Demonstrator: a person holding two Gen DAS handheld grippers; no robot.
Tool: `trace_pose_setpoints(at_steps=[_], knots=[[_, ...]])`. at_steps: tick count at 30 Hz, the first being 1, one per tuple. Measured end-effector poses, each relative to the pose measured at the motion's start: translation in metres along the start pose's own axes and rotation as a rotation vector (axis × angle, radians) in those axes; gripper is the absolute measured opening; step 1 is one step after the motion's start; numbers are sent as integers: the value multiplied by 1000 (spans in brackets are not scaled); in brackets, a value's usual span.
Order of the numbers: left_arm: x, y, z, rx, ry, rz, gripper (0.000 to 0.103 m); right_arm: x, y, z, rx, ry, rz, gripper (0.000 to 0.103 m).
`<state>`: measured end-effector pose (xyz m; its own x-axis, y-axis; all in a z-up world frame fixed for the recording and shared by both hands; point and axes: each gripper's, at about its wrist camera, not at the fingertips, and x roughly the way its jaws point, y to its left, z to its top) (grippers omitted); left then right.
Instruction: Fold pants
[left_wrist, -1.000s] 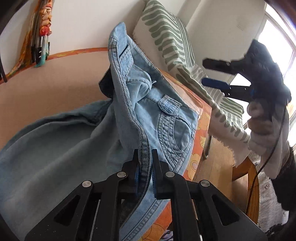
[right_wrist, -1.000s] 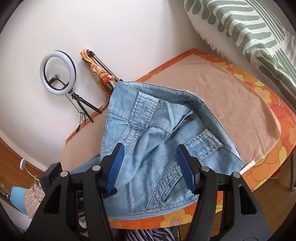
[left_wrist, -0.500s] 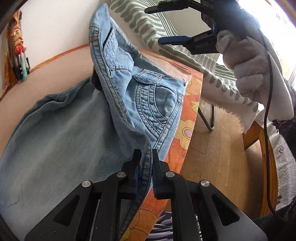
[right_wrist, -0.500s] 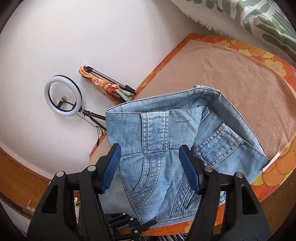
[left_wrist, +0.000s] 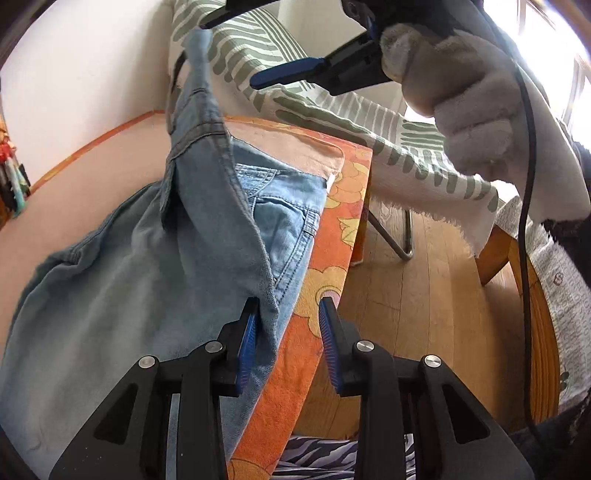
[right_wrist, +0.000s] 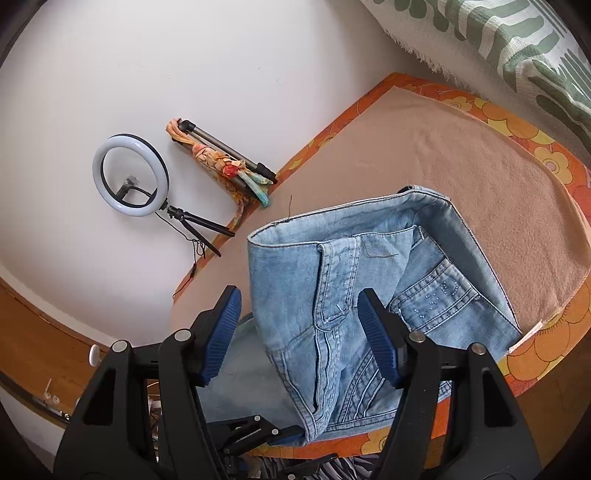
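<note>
Left hand-held gripper (left_wrist: 288, 341) has its jaws spread apart now, denim edge just brushing 1 pad. Right hand-held gripper (right_wrist: 300, 334) is wide too, hovering over the pants (right_wrist: 369, 295), which sit bunched at the surface's (right_wrist: 461, 177) near edge.

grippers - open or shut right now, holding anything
Left gripper: open, jeans hem against one finger, not clamped.
Right gripper: open, holding nothing, above the jeans.

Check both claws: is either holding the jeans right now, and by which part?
Nothing is clamped. The left claw is open, with the jeans edge only touching one pad; the right claw is open too.
</note>
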<state>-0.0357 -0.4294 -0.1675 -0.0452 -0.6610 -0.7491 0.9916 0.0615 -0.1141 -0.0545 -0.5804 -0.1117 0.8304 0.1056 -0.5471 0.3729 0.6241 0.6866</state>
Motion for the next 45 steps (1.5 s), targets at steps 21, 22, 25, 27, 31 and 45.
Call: trace_pose_setpoints(at_steps=[21, 22, 25, 27, 31, 45], knots=[[-17, 153, 34, -79, 89, 261, 58, 31, -79, 13, -39, 162, -224, 64], [-6, 154, 36, -47, 107, 279, 58, 34, -81, 14, -41, 171, -228, 64], [9, 158, 39, 40, 142, 330, 58, 42, -90, 20, -16, 192, -222, 64], [18, 161, 40, 65, 148, 337, 58, 47, -97, 25, 11, 196, -219, 64], [31, 173, 41, 48, 156, 314, 55, 54, -105, 35, 54, 182, -221, 64], [34, 208, 39, -92, 98, 301, 16, 91, -71, 42, -103, 140, -321, 7]])
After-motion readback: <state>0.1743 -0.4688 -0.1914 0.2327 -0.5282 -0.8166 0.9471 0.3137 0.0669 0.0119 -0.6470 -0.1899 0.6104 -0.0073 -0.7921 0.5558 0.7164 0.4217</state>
